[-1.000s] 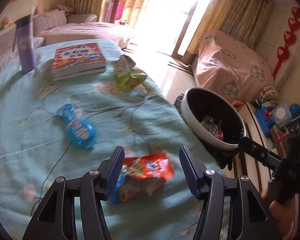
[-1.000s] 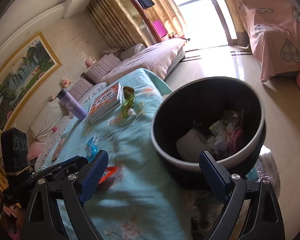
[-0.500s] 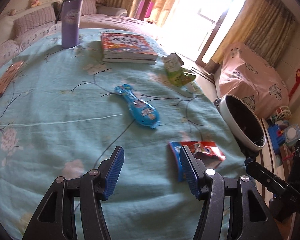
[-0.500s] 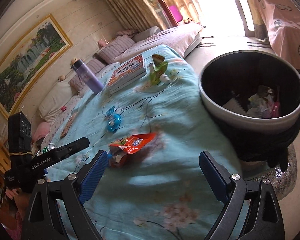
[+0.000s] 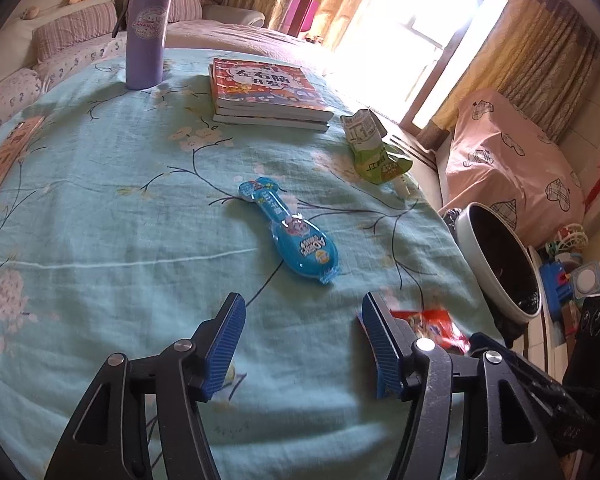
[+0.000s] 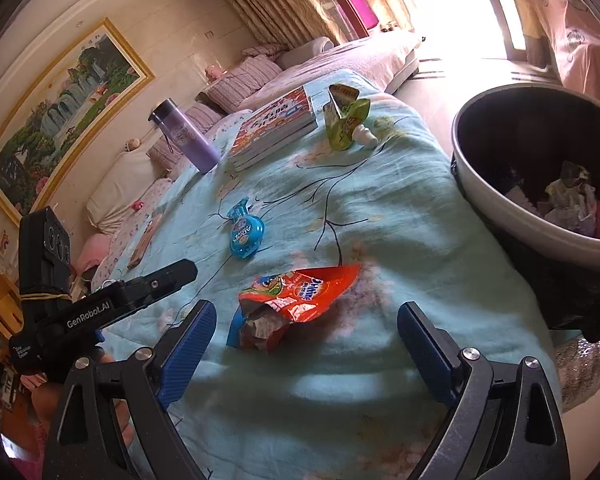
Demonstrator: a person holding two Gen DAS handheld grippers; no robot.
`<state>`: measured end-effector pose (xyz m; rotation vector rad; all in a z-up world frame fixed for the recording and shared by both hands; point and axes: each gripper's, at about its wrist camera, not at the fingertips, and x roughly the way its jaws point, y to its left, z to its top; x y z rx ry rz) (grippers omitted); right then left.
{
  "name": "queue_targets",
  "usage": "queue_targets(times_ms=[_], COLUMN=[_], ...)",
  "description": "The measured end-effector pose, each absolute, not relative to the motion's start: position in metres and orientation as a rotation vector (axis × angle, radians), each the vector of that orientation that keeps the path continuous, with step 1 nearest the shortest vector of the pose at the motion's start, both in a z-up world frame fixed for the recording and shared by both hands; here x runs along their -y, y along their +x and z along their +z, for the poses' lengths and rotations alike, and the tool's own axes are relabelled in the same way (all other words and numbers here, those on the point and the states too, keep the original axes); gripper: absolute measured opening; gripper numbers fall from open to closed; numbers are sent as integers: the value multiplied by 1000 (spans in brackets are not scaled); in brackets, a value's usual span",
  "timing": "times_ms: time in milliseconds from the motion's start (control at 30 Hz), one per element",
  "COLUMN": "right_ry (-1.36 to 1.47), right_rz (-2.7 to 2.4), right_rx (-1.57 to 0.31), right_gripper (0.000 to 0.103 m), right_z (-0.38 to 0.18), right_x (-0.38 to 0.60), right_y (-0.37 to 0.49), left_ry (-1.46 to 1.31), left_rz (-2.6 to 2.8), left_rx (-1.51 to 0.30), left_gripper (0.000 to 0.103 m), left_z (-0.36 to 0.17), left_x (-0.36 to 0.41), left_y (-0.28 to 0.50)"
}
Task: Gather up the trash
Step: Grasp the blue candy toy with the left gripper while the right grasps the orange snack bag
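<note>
A torn red snack wrapper [image 6: 296,304] lies on the blue tablecloth [image 6: 380,216] just ahead of my open, empty right gripper [image 6: 306,340]; it shows partly behind the right finger in the left wrist view [image 5: 432,326]. A blue candy wrapper [image 5: 296,236] [image 6: 245,230] lies ahead of my open, empty left gripper [image 5: 304,332]. A green pouch [image 5: 374,152] [image 6: 342,120] stands near the table's far edge. The trash bin [image 6: 536,224] [image 5: 496,276] with litter inside stands beside the table on the right.
A stack of books [image 5: 264,94], a purple bottle [image 5: 146,26] and a flat brown box [image 5: 10,152] are on the table. A sofa [image 5: 80,36] lies behind, a pink-covered piece of furniture [image 5: 512,164] and toys [image 5: 568,272] to the right.
Both grippers swung left, away from the bin and over the table. The left gripper moved off the red wrapper toward the blue one; the right gripper now faces the red wrapper.
</note>
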<state>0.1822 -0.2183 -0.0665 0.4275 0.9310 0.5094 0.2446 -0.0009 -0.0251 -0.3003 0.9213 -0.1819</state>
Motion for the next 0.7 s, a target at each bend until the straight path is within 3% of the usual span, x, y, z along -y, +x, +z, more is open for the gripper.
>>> queue_targets(times_ms=[33, 300, 467, 500, 533, 700], right_ry=[423, 418, 426, 432, 436, 460], right_rz=[509, 541, 543, 536, 532, 505], right_rx=[-931, -999, -967, -965, -965, -964], right_gripper=[89, 10, 4, 4, 4, 4], right_z=[-67, -84, -80, -80, -80, -83], right_x=[217, 211, 222, 225, 228, 243], right_y=[184, 193, 186, 186, 186, 185], left_ry=[-301, -299, -248, -230, -217, -160], left_rz=[-176, -129, -114, -116, -116, -160], left_rx=[-922, -977, -967, -963, -957, -939], left_gripper=[61, 61, 59, 57, 46, 46], left_z=[-27, -52, -59, -61, -62, -65], left_x=[2, 15, 28, 32, 35, 48], left_y=[250, 300, 322, 324, 324, 315])
